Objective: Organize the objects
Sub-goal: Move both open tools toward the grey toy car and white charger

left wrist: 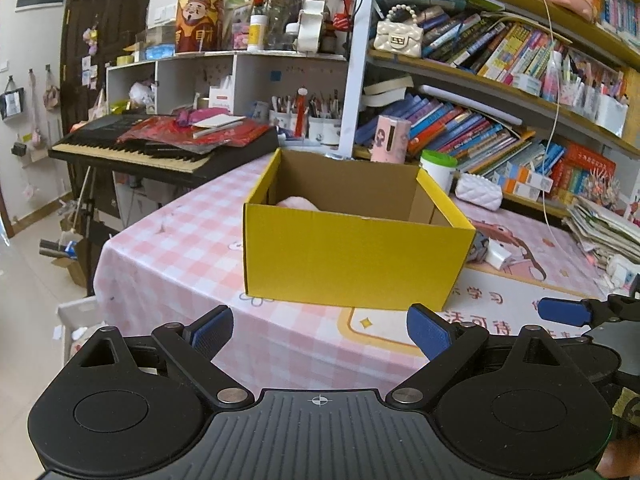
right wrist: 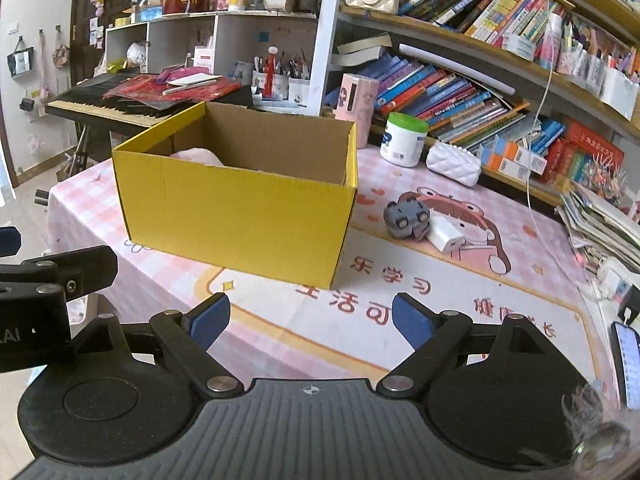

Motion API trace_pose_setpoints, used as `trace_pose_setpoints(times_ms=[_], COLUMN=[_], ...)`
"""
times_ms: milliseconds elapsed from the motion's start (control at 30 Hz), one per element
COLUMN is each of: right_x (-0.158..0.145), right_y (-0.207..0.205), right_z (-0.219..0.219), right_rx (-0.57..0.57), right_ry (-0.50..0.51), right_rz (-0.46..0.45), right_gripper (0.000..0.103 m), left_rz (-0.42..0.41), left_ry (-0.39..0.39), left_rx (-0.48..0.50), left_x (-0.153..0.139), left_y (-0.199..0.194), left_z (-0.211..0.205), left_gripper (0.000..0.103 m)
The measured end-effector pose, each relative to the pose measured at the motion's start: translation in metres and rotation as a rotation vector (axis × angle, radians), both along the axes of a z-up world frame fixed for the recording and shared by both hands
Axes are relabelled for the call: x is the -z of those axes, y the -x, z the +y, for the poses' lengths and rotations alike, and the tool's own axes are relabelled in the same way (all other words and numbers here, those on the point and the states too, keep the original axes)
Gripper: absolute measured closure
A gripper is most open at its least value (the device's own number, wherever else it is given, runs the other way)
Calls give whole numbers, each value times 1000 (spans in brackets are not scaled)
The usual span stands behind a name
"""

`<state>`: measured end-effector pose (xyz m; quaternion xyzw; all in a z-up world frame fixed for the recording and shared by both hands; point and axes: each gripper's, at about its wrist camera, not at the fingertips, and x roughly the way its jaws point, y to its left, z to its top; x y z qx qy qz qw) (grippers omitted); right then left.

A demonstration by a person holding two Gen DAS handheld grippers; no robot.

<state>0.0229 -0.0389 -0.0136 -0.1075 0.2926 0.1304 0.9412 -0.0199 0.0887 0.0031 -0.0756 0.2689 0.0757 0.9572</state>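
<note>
Both grippers hang empty with jaws spread wide, the left gripper facing the yellow box on the pink tablecloth, the right gripper low over the mat; something pink already lies inside the box. Right of the box, the grey toy touches the white charger; a careless pinch there could catch both, or knock the toy away.

Table under pink checked cloth with cartoon mat carries yellow box, grey toy touching white charger, green-lidded jar, white quilted pouch, phone at right edge.
</note>
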Motion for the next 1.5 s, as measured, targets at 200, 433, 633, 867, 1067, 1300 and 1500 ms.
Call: trace_pose_setpoints(times_ms=[200, 433, 633, 867, 1067, 1300, 1500], right_x=[0, 0, 1, 1, -1, -1, 0], right_y=[10, 21, 31, 39, 42, 45, 41], right_z=[-4, -11, -18, -31, -49, -79, -103], right_rx=[16, 47, 75, 128, 193, 294, 367], right_ry=[-7, -15, -13, -8, 0, 4, 3], right_rz=[1, -2, -1, -1, -11, -14, -7], right_gripper=[14, 14, 14, 14, 14, 13, 13], left_rz=[3, 0, 6, 6, -2, -4, -2], left_ry=[-3, -2, 7, 15, 17, 21, 24], left_rx=[15, 37, 62, 115, 183, 281, 344], left_x=[-1, -2, -1, 0, -1, -1, 1], left_y=[8, 15, 20, 18, 10, -5, -17], left_z=[-3, -6, -10, -21, -36, -61, -81], left_gripper=[8, 7, 7, 7, 7, 7, 7])
